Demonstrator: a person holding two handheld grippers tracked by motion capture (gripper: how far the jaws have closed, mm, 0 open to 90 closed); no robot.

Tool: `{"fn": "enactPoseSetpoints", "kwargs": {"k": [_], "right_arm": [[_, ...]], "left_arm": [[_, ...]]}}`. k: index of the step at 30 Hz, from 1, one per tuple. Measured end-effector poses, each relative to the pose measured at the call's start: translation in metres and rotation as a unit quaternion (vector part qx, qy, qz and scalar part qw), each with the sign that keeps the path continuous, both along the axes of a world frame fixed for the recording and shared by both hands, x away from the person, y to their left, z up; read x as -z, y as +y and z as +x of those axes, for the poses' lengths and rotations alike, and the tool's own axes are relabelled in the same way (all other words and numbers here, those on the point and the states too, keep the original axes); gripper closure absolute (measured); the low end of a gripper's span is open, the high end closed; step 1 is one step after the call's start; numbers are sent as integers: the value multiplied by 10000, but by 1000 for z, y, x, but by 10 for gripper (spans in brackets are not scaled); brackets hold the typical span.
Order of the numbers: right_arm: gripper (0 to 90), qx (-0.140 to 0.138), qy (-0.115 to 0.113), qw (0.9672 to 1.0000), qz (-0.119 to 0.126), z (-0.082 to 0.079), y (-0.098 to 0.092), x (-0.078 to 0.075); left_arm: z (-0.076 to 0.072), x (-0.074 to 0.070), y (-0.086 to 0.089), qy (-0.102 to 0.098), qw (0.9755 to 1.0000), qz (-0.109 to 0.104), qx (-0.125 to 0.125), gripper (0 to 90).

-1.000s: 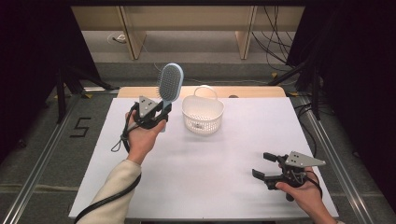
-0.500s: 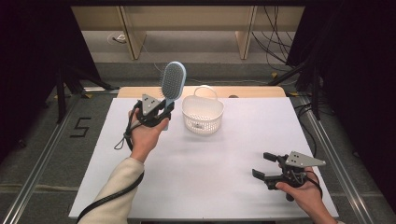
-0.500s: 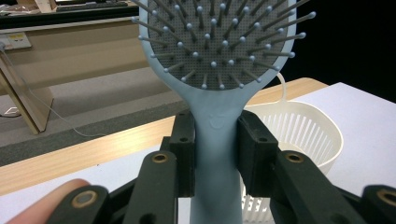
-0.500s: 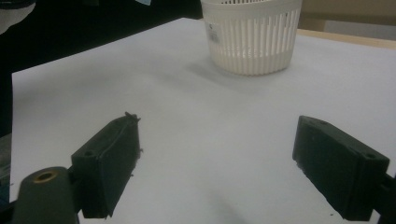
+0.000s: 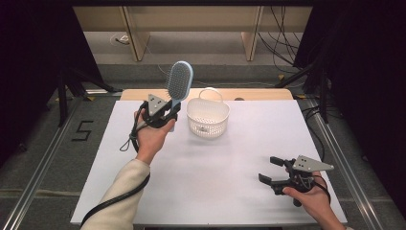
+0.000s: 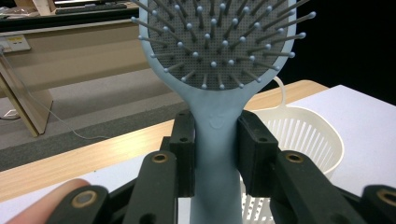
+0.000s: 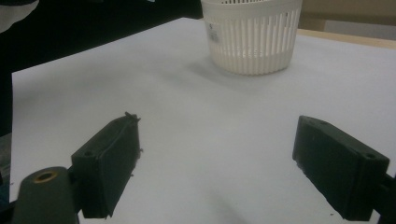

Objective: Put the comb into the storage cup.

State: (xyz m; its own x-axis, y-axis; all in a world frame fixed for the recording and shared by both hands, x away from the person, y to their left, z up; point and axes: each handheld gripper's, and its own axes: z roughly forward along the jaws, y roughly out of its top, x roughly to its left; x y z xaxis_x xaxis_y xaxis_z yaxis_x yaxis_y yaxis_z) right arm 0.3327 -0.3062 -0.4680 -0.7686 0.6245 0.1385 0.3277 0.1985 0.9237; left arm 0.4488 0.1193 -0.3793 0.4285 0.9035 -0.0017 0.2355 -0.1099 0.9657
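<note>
my left gripper is pinching the hairbrush by its handle, head up, above the table's far-left part, just left of the white basket. my worry: the long brush could pivot in the jaws and clip the basket's rim, tipping it. my right gripper sits spread and empty by the near-right corner.

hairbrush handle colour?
Light blue; the hairbrush has a grey bristle pad. Best in the left gripper view.
</note>
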Motion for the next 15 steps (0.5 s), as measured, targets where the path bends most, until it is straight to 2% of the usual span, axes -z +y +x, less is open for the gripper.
{"fn": "enactPoseSetpoints", "kwargs": {"k": [15], "right_arm": [[159, 4, 2, 10000, 15, 0, 0, 0]], "left_arm": [[6, -3, -8, -1, 10000, 18, 32, 695]]}}
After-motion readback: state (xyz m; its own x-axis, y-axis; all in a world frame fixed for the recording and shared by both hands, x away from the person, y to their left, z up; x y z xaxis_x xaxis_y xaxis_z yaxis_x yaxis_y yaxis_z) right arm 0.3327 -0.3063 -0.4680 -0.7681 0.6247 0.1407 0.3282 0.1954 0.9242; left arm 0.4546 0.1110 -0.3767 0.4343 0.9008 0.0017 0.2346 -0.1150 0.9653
